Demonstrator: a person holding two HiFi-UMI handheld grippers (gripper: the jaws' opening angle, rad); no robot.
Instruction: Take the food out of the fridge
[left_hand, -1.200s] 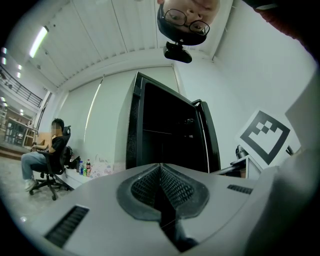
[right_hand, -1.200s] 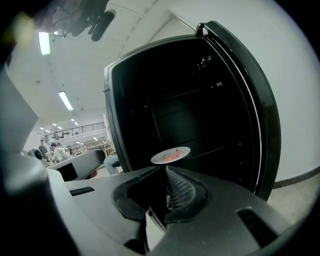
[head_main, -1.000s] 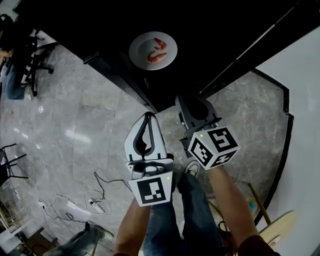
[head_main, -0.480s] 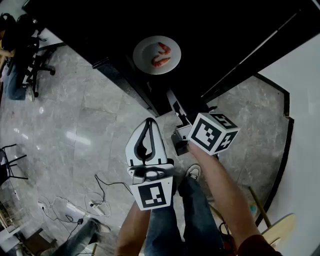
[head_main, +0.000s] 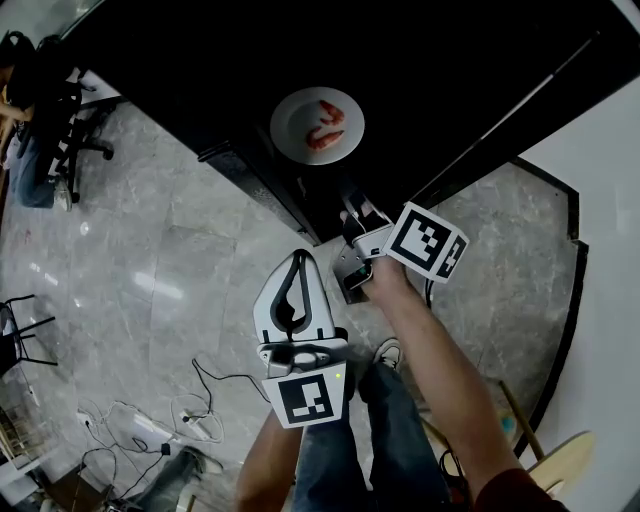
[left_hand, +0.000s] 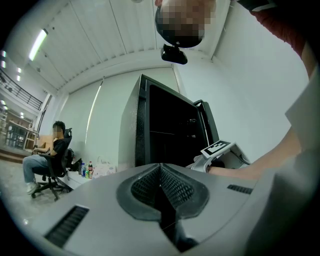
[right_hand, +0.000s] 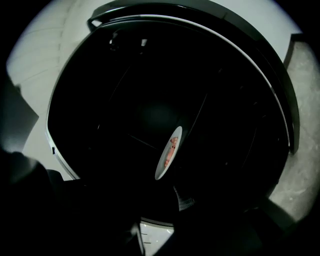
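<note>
A white plate (head_main: 317, 125) with pink shrimp sits inside the dark open fridge (head_main: 420, 90); in the right gripper view the plate (right_hand: 169, 152) appears edge-on, straight ahead and apart from the jaws. My right gripper (head_main: 353, 212) is rolled onto its side at the fridge's front edge, just short of the plate. Its jaws have just been opening and stand open with nothing between them; one ribbed pad (right_hand: 186, 200) shows in the dark. My left gripper (head_main: 296, 258) hangs back over the floor, shut and empty, its pads (left_hand: 172, 187) pressed together.
The fridge (left_hand: 165, 135) stands against a white wall (head_main: 600, 220). Cables (head_main: 190, 410) lie on the marble floor behind me, with a wooden stool (head_main: 560, 455) at lower right. A person sits on an office chair (left_hand: 50, 162) far left, beside bottles (left_hand: 86, 170).
My right gripper rolled onto its side, moved forward to the fridge's edge and its jaws spread. The left gripper stayed where it was.
</note>
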